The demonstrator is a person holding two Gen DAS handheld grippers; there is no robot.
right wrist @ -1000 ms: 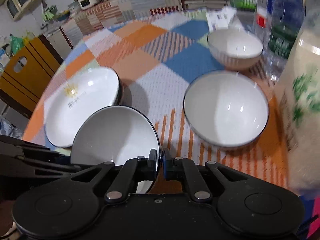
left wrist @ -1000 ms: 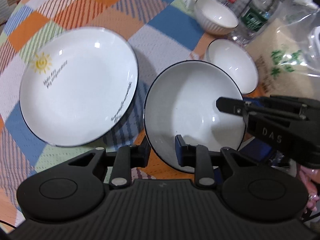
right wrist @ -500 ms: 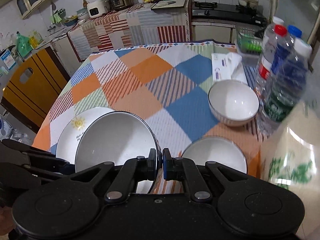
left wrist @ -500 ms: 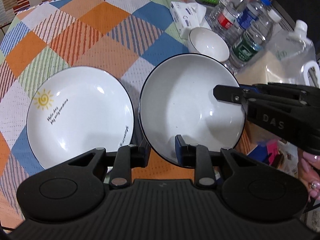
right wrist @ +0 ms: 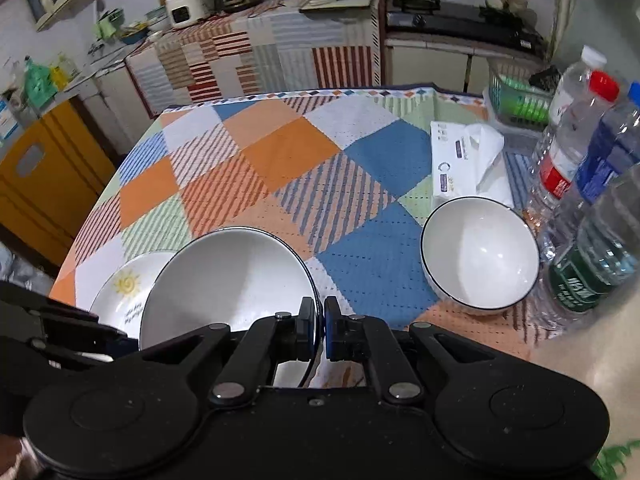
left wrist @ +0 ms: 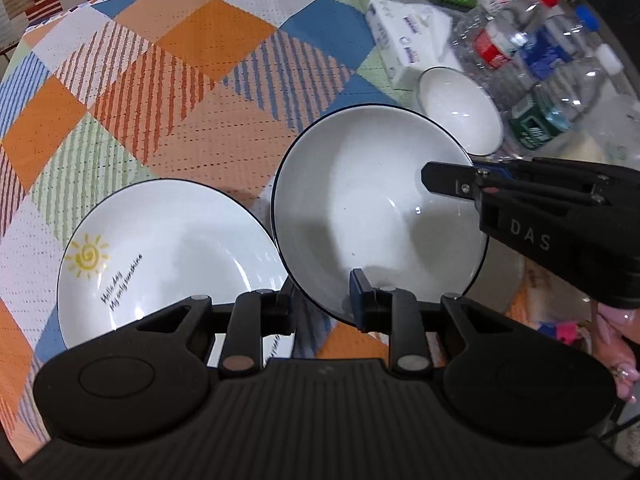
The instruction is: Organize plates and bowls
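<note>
A white bowl with a dark rim is held in the air, tilted. My left gripper is shut on its near rim. My right gripper is shut on its other rim and shows in the left wrist view. A white plate with a sun print lies on the checked tablecloth, left of the bowl; it also shows in the right wrist view. A smaller white bowl stands at the right near the bottles, also in the left wrist view.
Several water bottles and a tissue pack stand at the table's right side. A green basket sits behind them. The tablecloth covers the table. Kitchen counters and a yellow cabinet lie beyond.
Both grippers have lifted the held bowl higher above the table. The second dark-rimmed bowl that stood below it has dropped out of sight.
</note>
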